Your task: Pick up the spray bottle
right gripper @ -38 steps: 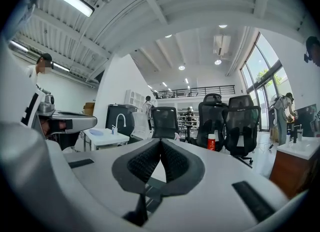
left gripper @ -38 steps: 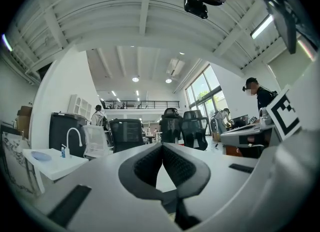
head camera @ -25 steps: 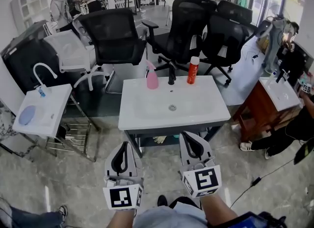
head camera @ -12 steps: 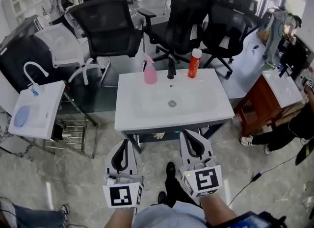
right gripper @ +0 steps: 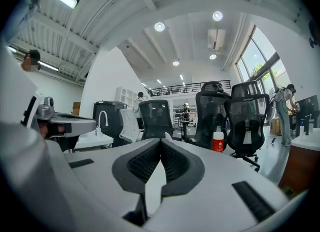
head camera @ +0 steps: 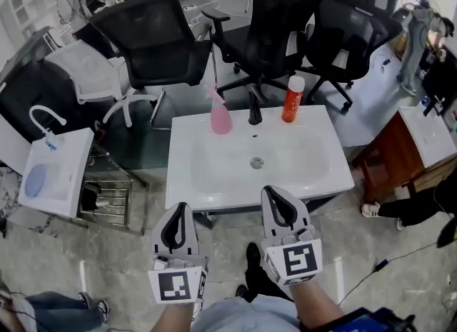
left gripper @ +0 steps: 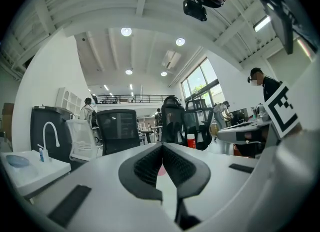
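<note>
The pink spray bottle (head camera: 220, 113) stands upright at the back rim of the white sink basin (head camera: 214, 180), left of the black faucet (head camera: 255, 109). A red bottle (head camera: 292, 99) stands right of the faucet. My left gripper (head camera: 181, 207) and right gripper (head camera: 268, 190) hover side by side at the basin's near edge, well short of the bottle, both shut and empty. In the left gripper view the jaws (left gripper: 162, 146) are pressed together, and a sliver of the pink spray bottle (left gripper: 161, 171) shows behind them. In the right gripper view the jaws (right gripper: 161, 140) are also pressed together, with the red bottle (right gripper: 217, 142) to their right.
Black office chairs (head camera: 153, 45) crowd the floor behind the basin. A smaller white sink (head camera: 53, 173) with a curved tap stands at left beside a metal rack (head camera: 107, 198). A wooden vanity (head camera: 407, 148) stands at right. People stand at the far back.
Both grippers and the head have advanced toward the basin. Its near edge now lies just at the fingertips. The jaws stayed shut.
</note>
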A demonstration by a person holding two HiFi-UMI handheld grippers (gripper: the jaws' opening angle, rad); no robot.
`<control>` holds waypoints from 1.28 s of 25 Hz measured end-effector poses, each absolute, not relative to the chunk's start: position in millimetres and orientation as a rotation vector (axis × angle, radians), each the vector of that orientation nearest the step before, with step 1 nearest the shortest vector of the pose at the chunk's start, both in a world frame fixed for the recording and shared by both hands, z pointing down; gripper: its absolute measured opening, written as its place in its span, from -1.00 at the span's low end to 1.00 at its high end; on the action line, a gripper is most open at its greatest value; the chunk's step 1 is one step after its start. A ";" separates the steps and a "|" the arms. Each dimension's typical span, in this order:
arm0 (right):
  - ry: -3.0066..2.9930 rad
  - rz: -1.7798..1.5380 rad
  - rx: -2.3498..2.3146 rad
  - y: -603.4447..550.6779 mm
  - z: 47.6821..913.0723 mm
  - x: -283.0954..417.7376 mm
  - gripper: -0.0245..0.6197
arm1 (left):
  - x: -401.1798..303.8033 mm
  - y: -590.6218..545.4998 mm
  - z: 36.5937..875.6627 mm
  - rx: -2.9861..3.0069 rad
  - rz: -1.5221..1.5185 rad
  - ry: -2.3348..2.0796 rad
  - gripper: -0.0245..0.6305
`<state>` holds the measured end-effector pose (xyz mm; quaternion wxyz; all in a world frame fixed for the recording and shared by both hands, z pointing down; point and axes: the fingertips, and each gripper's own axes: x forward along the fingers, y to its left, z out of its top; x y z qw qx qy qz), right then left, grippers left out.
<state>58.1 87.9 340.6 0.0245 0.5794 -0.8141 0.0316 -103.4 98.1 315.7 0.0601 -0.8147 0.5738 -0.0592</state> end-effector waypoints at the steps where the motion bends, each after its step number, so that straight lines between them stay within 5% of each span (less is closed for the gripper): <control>1: -2.529 0.101 1.787 77.1 338.8 61.5 -0.88 | -98.7 87.8 312.7 -2.458 -0.185 1.737 -0.88; 15: -2.648 0.019 1.723 -33.1 304.2 91.8 -0.88 | -52.6 -8.8 273.6 -2.344 -0.144 1.736 -0.88; 32: -2.676 -0.012 1.638 -94.1 307.5 72.2 -0.88 | -90.2 -53.8 284.5 -2.287 -0.104 1.865 -0.88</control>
